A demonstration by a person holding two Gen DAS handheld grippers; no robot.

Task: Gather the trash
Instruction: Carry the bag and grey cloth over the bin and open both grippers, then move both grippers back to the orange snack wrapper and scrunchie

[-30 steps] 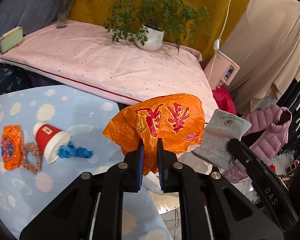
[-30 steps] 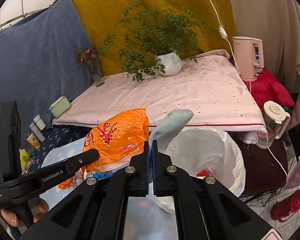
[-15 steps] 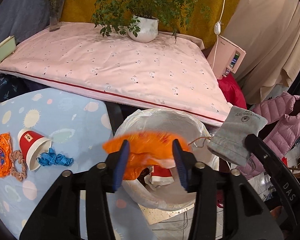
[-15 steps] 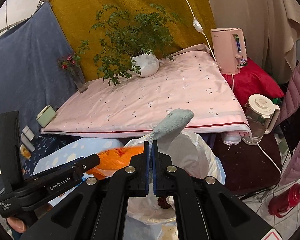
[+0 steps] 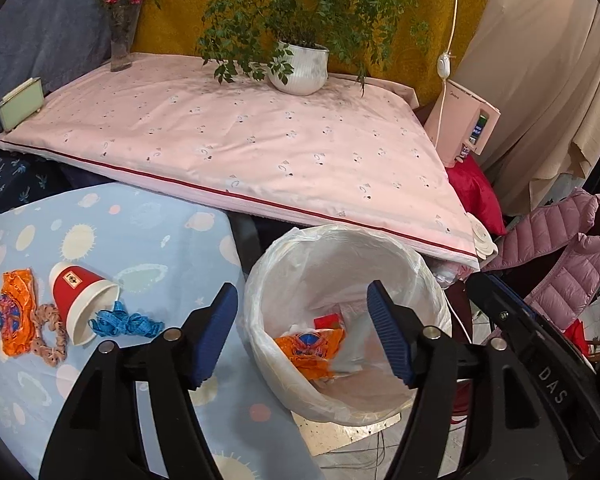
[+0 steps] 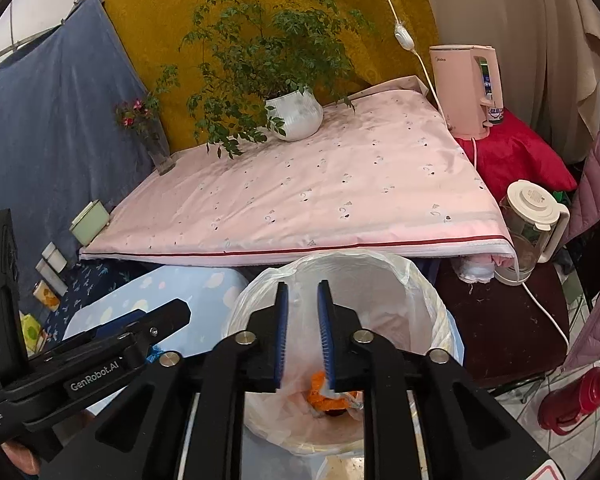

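- We read "DAS" in pale letters on the black arm of the right gripper [image 5: 548, 380], seen from the left wrist.
- We read "GenRobot.AI" on the black arm of the left gripper [image 6: 96, 376], seen from the right wrist; the smaller print lower on that arm is too small for us.
- We read "Midea" on the pink kettle [image 6: 466, 88].

The lined bin [image 5: 428, 280] stands on the floor just right of the tabletop [image 5: 172, 248] and before the bed [image 5: 260, 148], with a wrapper [image 5: 312, 346] in it, while a cup [image 5: 82, 302], ribbon [image 5: 126, 322] and scrunchie [image 5: 52, 332] lie on the tabletop.
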